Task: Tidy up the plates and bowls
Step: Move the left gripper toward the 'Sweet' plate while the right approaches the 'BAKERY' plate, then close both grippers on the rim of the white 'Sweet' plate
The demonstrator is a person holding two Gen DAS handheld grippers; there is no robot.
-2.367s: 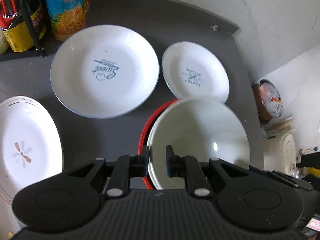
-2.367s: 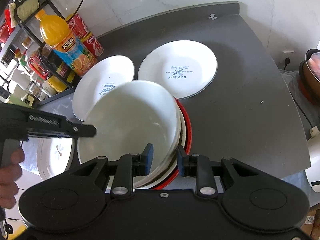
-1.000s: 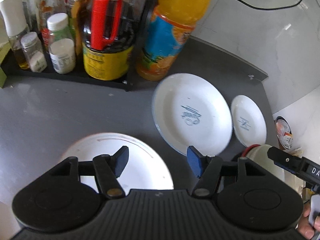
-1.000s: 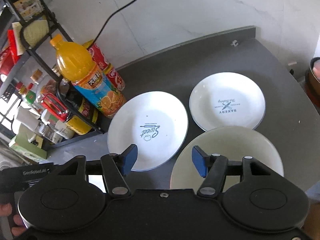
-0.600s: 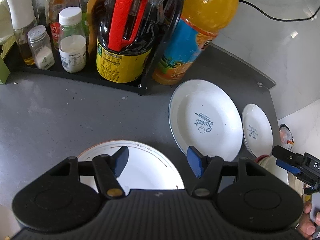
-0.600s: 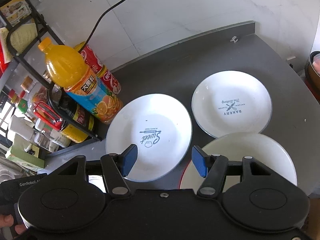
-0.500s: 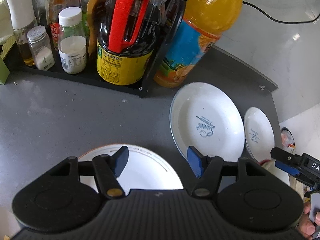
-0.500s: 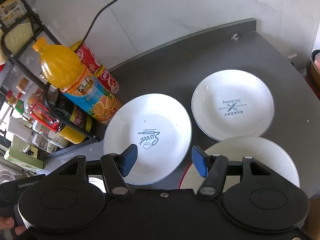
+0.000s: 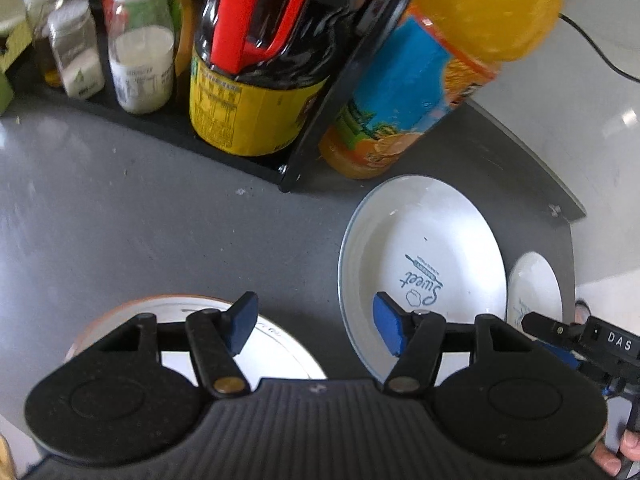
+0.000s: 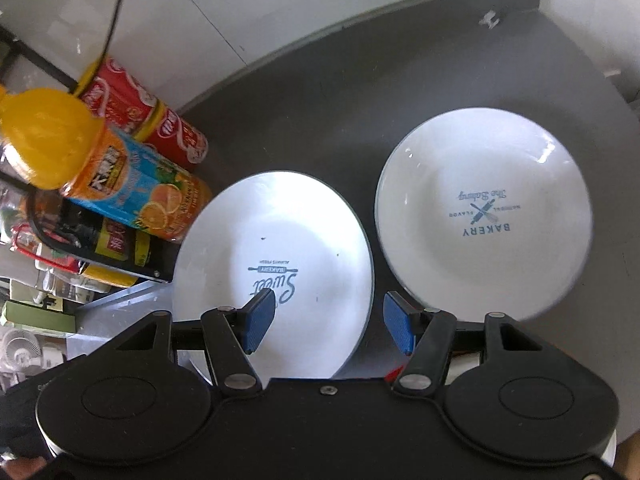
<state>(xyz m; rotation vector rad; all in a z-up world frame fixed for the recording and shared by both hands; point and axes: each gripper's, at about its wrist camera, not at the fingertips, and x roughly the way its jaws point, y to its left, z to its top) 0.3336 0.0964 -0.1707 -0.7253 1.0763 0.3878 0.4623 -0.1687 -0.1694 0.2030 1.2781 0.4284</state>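
We note the left gripper (image 9: 314, 326) with jaws spread wide and empty, hanging over the grey counter (image 9: 140, 220). Under its left finger lies a white plate with an orange rim (image 9: 276, 344); beside its right finger lies the "Sweet" plate (image 9: 424, 256), flat on the counter. A smaller plate (image 9: 534, 284) sits just beyond, partly hidden by the other tool.

The right gripper (image 10: 329, 326) is likewise released, nothing between its blue pads (image 10: 260, 320). It hangs above the near edge of the "Sweet" plate (image 10: 276, 248). The "Bakery" plate (image 10: 484, 208) lies just beside that, edges close. An orange juice bottle (image 10: 104, 176) and a red can (image 10: 140, 120) stand near the rack (image 9: 332, 92) of jars.
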